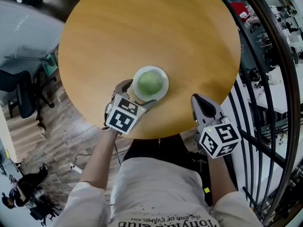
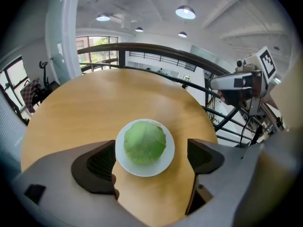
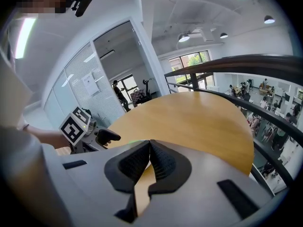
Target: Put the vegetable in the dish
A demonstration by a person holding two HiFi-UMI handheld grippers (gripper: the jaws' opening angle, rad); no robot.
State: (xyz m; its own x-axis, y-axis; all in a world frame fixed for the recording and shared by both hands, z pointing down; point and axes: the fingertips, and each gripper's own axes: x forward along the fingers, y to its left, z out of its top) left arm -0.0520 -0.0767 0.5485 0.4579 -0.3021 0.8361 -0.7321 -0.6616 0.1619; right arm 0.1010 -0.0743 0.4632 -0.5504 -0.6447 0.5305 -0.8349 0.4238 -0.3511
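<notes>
Cabbage (image 2: 145, 142) sits in dish (image 2: 142, 170), left tongs (image 2: 152, 161) spread beside it

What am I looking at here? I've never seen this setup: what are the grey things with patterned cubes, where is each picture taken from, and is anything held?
There is no robot here. A person holds a two-jaw gripper in each hand, and the marker cubes are part of those grippers. The head view looks down from a camera on the person's head. The other two views come from cameras riding on each gripper, looking along its jaws. On the round wooden table stands a white dish with a green leafy vegetable in it. The left gripper has its jaws wide apart, one at each side of the dish, gripping nothing. The right gripper is by the table's near edge, jaws together and empty.
</notes>
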